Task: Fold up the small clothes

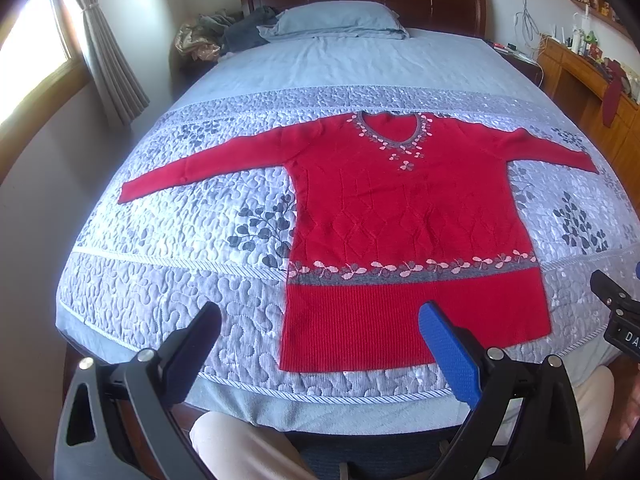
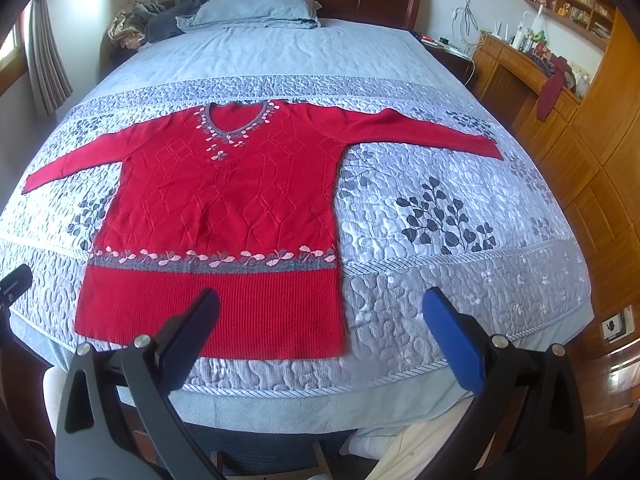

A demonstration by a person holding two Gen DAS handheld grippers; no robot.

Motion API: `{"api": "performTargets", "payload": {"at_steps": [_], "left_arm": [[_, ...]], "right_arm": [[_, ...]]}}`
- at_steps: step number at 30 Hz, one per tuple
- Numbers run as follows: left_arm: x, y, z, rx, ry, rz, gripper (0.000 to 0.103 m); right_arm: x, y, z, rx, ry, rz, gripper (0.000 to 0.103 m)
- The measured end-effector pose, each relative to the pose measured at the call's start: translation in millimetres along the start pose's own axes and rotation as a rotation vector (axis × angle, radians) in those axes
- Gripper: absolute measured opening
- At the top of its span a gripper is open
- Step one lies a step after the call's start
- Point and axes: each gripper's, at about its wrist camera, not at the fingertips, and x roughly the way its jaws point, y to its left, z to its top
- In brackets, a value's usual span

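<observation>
Both the left gripper [image 1: 320, 344] and right gripper [image 2: 320, 336] hover wide apart, empty, before the flat red knitted floral-trimmed sweater [image 1: 400, 216], judged soft, limp, best pinched at its ribbed hem corners.

Bed [image 1: 360, 60] with quilted cover, red sweater [image 1: 400, 216] spread flat, pillow [image 1: 336, 20] at headboard

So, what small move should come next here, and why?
Probably bring the open left gripper out to the left sleeve to fold it inward: the red sweater lies flat, both sleeves spread, nothing folded yet, and the right gripper is open too.
</observation>
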Motion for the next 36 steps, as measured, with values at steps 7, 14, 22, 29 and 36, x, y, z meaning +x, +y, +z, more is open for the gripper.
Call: {"api": "performTargets", "payload": {"at_steps": [7,14,22,29,36], "left_arm": [[4.7,-0.6,2.9,0.002,0.007,0.007,0.099],[6.2,-1.7,3.2,0.004,0.01,0.012,0.099],[9.7,-0.5,3.2,0.003,0.016,0.013,0.099],[14.2,-1.4,2.2,0.005,0.022,0.012,0.099],[16.8,-1.1,3.0,0.003,0.028,0.012,0.099]], "right_arm": [[1.9,-1.2,0.4,0.001,0.002,0.001,0.101],[6.2,-3.3,1.6,0.004,0.008,0.002,0.101],[7.6,-2.6,1.4,0.001,0.012,0.005,0.101],[11.2,-1.5,1.4,-0.001,0.021,0.004,0.101],[15.3,0.1,1.7,-0.003,0.029,0.006,0.101]]}}
